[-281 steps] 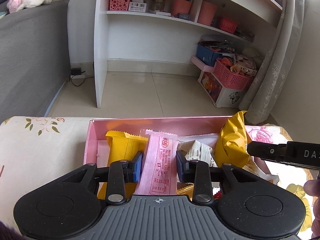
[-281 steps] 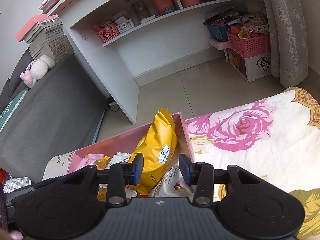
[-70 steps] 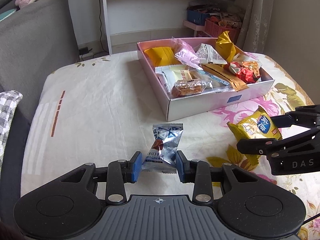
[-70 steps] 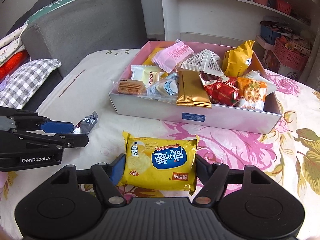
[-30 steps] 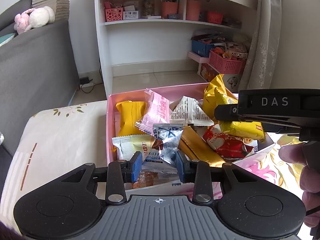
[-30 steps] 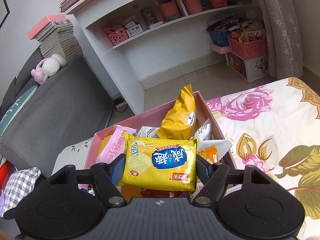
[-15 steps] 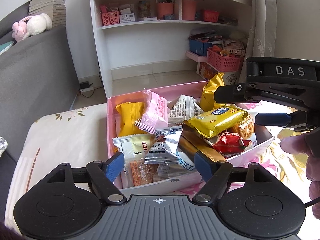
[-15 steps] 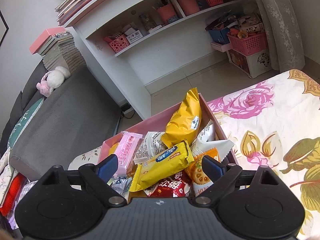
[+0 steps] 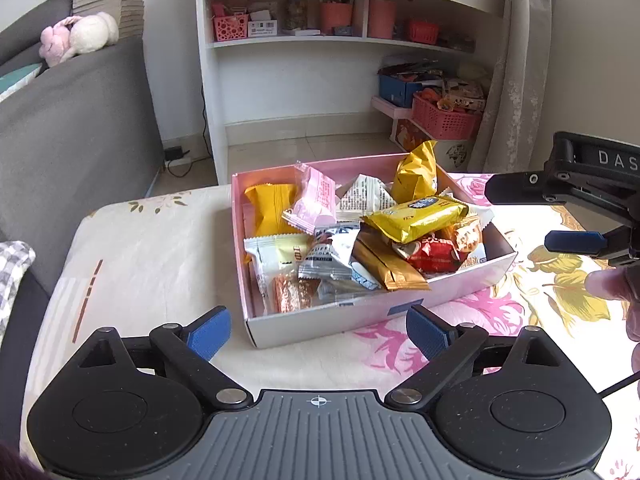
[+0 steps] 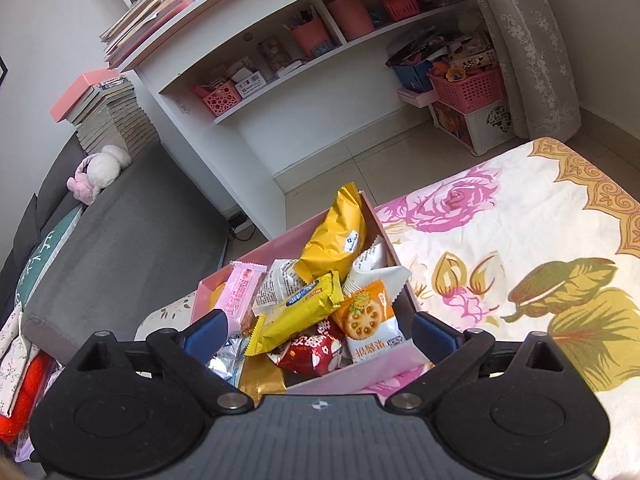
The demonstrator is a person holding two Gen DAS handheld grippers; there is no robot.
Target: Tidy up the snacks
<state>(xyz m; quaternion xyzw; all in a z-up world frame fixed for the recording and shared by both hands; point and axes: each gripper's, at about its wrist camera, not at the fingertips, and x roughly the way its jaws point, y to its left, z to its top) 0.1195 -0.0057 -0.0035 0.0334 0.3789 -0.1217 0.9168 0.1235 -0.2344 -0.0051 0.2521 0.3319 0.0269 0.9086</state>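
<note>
A pink snack box (image 9: 460,294) stands on the flowered cloth, full of wrapped snacks. The yellow ARD biscuit pack (image 9: 416,218) lies on top of the pile; it also shows in the right wrist view (image 10: 298,314). The silver truffle chocolate pack (image 9: 330,254) lies in the middle of the box. My left gripper (image 9: 318,332) is open and empty, in front of the box's near wall. My right gripper (image 10: 318,336) is open and empty, above the box's near right corner; it shows from the side in the left wrist view (image 9: 560,216).
The flowered cloth (image 10: 520,248) stretches to the right of the box. A grey sofa (image 9: 72,128) stands to the left. A white shelf unit (image 9: 320,60) and pink baskets (image 9: 444,120) stand on the floor behind.
Both grippers have pulled back from the box, still open. The yellow pack and the silver chocolate pack, held one second ago, now lie in the box.
</note>
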